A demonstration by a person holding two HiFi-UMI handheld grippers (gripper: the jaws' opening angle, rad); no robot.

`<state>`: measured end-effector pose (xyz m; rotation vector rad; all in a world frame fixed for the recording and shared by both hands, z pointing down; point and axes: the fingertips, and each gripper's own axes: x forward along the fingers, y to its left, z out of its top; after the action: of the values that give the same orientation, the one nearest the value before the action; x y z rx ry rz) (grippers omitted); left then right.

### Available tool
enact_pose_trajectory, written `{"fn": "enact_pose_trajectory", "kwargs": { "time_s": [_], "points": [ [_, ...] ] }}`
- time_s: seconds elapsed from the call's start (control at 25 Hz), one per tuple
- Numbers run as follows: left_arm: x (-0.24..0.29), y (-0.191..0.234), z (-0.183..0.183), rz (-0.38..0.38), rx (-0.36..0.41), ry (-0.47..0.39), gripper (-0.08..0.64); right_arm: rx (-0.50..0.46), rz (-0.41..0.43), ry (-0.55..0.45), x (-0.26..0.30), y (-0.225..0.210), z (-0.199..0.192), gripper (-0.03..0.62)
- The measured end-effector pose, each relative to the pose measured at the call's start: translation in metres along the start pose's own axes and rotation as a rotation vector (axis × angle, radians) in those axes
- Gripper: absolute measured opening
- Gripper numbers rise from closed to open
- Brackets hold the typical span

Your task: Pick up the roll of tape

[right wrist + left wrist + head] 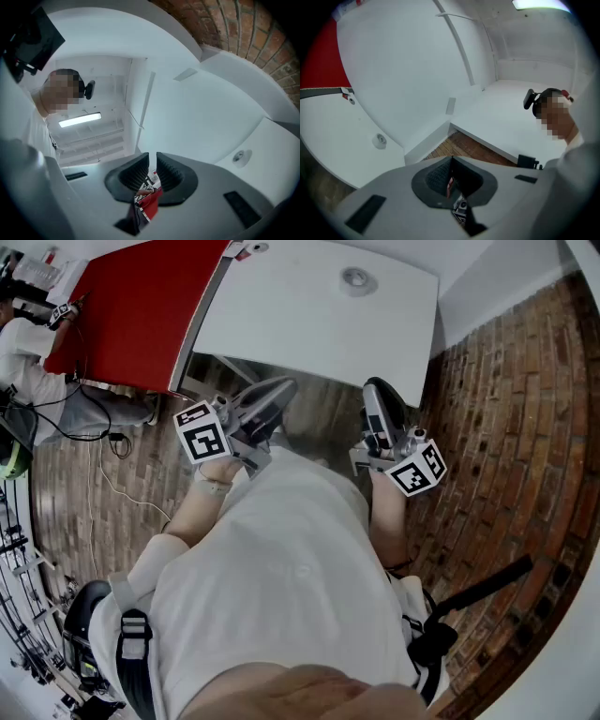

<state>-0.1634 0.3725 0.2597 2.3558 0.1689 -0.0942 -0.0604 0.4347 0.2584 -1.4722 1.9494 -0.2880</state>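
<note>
Head view, looking steeply down over your white shirt (281, 568). You hold both grippers close to your chest, tips aimed toward 12 o'clock and tilted a little upward.

The left gripper (272, 395) sits at about 10 o'clock from the middle of the view. In its own view its pads are pressed together along one thin line, with nothing between them.

The right gripper (378, 397) sits at about 2 o'clock. Its pads are also drawn together and pinch nothing; only a sliver of light shows between the tips.

A white table (309, 324) lies ahead at 12 o'clock. The part in view is bare except for a small round grommet (356, 279). A red table (141, 306) adjoins it at 10 o'clock. Brick floor (506, 427) runs along the right side.

The tape is in none of the three views, so its place cannot be told.

Judged from this, the task has not begun: nothing is reached for or held. Finding the tape, approaching, opening a claw, gripping and lifting all remain.
</note>
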Motion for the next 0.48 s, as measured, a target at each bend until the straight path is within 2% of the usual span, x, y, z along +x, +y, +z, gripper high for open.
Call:
{"fn": "enact_pose_trajectory", "kwargs": {
  "time_s": [0.24, 0.48],
  "points": [
    [0.007, 0.008, 0.002, -0.013, -0.008, 0.003, 0.008, -0.006, -0.016, -0.001, 0.0, -0.01, 0.0, 0.035],
    [0.023, 0.035, 0.017, -0.038, -0.021, 0.024, 0.008, -0.004, -0.048, -0.018, 0.016, -0.035, -0.001, 0.035]
  ]
}}
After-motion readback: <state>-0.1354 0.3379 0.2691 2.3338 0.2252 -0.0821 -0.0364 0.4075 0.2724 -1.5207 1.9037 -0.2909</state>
